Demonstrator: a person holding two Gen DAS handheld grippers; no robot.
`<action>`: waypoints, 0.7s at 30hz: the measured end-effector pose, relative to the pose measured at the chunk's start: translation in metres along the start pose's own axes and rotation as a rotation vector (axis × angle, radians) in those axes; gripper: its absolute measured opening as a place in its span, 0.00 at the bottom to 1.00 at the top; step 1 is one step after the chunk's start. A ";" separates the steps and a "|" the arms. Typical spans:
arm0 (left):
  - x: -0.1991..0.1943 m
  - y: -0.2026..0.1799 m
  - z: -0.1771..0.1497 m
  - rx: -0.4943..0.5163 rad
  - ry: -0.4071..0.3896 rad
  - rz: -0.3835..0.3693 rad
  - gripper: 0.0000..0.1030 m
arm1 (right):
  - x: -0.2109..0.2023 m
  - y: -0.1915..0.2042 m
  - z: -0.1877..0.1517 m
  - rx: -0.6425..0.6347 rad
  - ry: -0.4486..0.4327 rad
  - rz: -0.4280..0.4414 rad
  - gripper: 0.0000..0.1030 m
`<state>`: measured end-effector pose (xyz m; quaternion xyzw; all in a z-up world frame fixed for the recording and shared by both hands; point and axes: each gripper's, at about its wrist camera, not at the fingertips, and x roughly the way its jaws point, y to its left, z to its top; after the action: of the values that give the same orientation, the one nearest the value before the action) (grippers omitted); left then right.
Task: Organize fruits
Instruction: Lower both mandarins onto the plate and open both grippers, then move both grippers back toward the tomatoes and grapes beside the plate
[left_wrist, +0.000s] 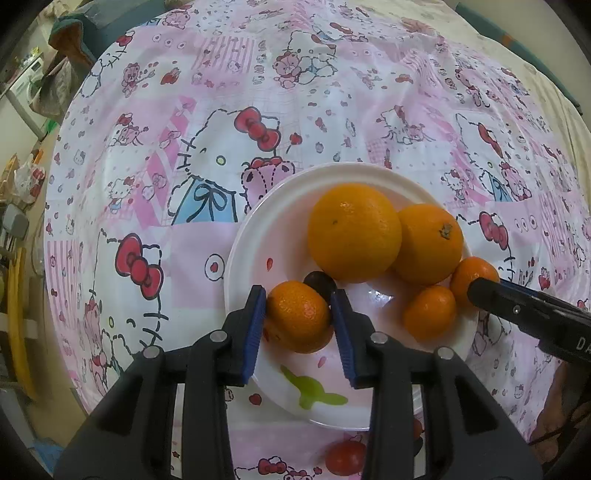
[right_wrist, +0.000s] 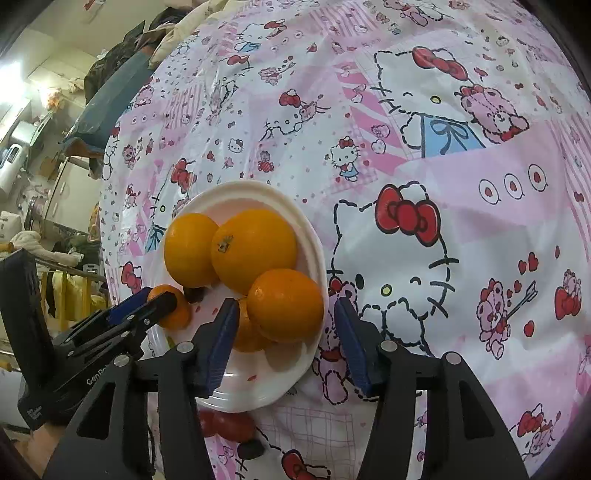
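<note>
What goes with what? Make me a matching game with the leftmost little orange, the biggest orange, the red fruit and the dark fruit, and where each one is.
Things:
1. leftmost little orange
2. biggest orange
3. red fruit
4. dark fruit

Places:
A. on the tablecloth, off the plate
B. on the plate, half hidden behind the leftmost little orange
C. between the left gripper's blue pads
D. far side of the plate, beside the second big orange

Pairs: 1-C, 2-D, 3-A, 4-B

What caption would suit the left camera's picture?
Left gripper pinches a small mandarin over a white plate of oranges.
</note>
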<state>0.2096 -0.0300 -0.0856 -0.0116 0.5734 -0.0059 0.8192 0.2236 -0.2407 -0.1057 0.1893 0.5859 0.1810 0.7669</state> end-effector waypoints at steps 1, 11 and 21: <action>0.000 0.000 0.000 0.000 0.001 0.000 0.32 | -0.001 0.000 0.000 0.002 -0.006 -0.002 0.60; -0.004 0.001 0.000 -0.014 0.012 -0.025 0.61 | -0.012 0.005 0.004 -0.012 -0.040 -0.008 0.70; -0.017 -0.003 -0.001 -0.021 -0.016 -0.052 0.76 | -0.025 0.014 0.005 -0.060 -0.082 -0.017 0.70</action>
<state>0.2024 -0.0322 -0.0702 -0.0349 0.5665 -0.0210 0.8230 0.2212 -0.2420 -0.0769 0.1684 0.5498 0.1841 0.7972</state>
